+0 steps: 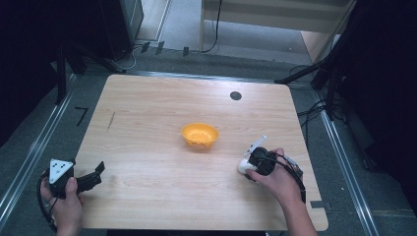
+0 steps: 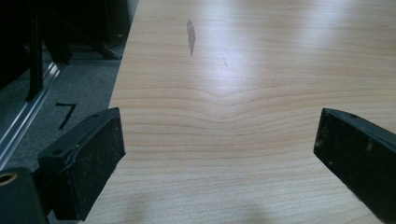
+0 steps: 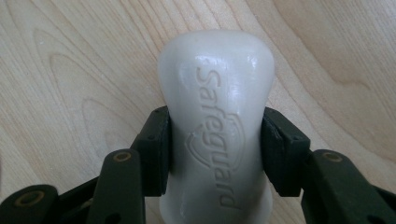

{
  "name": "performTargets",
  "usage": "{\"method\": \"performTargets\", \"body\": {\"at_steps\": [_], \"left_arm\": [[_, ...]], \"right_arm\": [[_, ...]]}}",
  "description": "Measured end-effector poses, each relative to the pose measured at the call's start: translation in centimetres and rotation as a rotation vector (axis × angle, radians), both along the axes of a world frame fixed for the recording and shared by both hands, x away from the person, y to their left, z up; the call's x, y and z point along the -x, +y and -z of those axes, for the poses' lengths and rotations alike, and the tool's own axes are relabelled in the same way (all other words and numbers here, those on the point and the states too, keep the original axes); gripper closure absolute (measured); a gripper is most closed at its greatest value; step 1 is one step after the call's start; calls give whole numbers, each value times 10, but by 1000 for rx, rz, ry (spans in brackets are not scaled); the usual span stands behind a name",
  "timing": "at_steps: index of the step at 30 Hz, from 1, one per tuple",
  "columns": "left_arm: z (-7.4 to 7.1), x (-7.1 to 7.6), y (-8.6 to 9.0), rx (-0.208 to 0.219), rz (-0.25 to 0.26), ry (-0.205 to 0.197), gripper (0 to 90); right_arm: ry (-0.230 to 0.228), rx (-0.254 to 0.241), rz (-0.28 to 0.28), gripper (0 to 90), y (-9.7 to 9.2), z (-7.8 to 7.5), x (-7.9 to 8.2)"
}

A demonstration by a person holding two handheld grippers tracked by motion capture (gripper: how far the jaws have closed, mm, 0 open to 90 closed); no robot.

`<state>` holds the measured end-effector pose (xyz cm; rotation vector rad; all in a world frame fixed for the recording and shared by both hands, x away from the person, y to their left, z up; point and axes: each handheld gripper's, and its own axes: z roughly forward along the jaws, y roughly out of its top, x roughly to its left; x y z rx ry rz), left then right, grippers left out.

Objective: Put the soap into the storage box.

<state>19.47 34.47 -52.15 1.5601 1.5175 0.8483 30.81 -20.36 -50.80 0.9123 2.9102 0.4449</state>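
The right tool is clamped on the soap bar, which lies on the desk. The lift and the carrying, probably to the orange bowl, are left. The left tool stands apart, empty.

A pale wooden table carries an orange bowl near its middle. A white soap bar lies toward its right edge.

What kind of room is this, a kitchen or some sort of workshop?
Probably a lab or recording room, not a kitchen: a bare wooden table on metal rails, cables across a grey floor, and dark stands around it.
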Motion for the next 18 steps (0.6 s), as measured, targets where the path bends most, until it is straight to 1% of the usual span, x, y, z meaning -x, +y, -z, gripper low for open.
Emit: {"method": "performTargets", "body": {"at_steps": [5,11,14,17,18], "left_arm": [[0,0,0,-1,0,0,21],[0,0,0,1,0,1,21],[0,0,0,0,1,1,21],[0,0,0,0,0,1,21],[0,0,0,0,0,0,21]], "right_arm": [[-3,-3,4,512,0,0,0],[-12,-7,-24,514,-1,0,0],[0,-22,-28,515,-2,0,-1],[-6,-18,-38,515,-1,-1,0],[-12,-24,-47,515,0,-1,0]]}}
